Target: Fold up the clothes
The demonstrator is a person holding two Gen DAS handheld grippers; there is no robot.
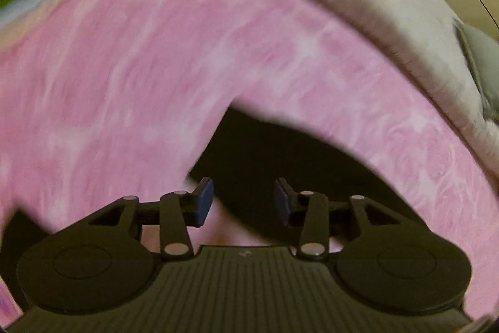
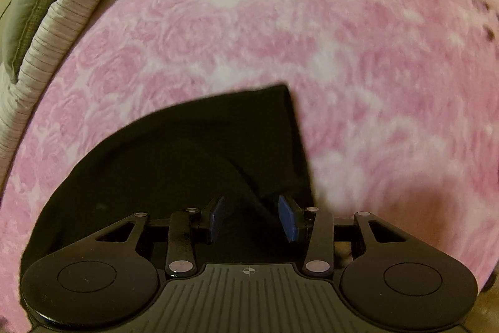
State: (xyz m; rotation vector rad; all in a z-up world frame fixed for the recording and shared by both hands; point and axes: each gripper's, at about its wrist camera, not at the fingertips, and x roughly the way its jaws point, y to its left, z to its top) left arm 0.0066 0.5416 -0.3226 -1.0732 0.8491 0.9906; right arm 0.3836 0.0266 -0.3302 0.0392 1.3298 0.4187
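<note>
Both wrist views close, downward, sharing black garment [image 2: 187, 152]

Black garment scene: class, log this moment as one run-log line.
task: fold clothes | black garment flat on pink bedspread | left gripper open, empty | right gripper open, empty

Black garment [image 2: 193, 145]: plain dark fabric, no print or trim visible. Lies flat on the pink rose-print bedspread [image 2: 312, 21]. In the right wrist view its far edge is straight and ends in a sharp, square corner at the upper right; the left side curves down out of frame. A soft diagonal crease or layered edge runs across it toward the lower right. Left wrist view is motion-blurred: same garment [image 1: 280, 161] shows as a dark wedge with a peak at the upper left. Type of garment can't be told.
</note>
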